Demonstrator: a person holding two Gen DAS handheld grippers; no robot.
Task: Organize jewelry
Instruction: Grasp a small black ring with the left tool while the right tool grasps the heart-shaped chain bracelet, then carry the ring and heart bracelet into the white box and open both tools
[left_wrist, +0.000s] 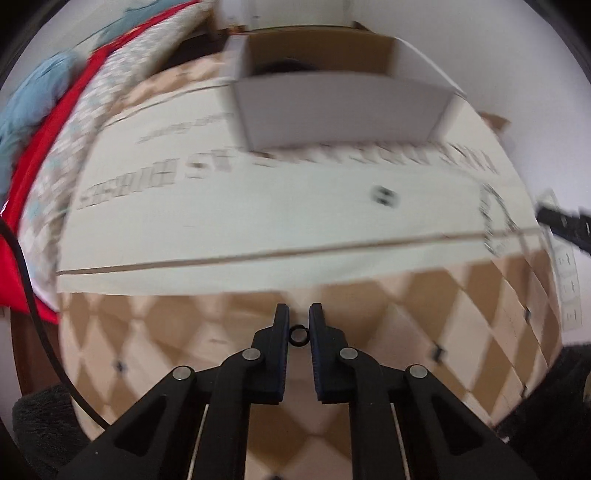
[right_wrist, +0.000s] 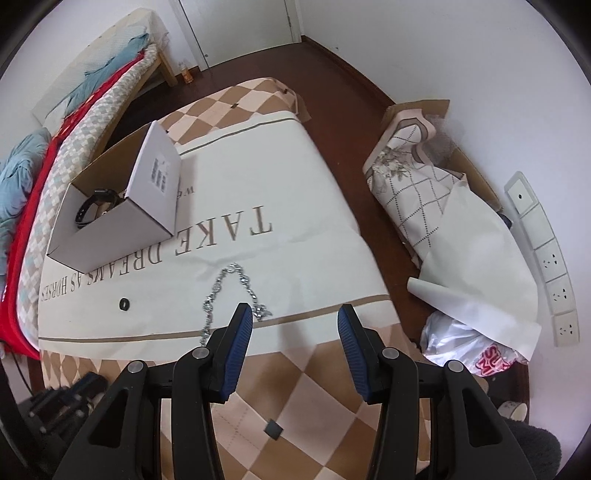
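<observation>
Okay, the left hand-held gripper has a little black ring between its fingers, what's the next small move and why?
Probably lift the left hand-held gripper and carry the black ring toward the open white box. The jaws look closed on the ring, the box already holds a watch, and a silver chain and another dark ring are not yet put away.

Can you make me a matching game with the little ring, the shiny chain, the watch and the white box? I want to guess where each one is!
Things:
1. small black ring
2. silver chain
3. black watch
4. white box

Places:
A. inside the box
B. between the left gripper's fingers
C. loose on the cloth, by the right gripper
D. standing on the lettered cloth

Pairs: 1-B, 2-C, 3-A, 4-D
</observation>
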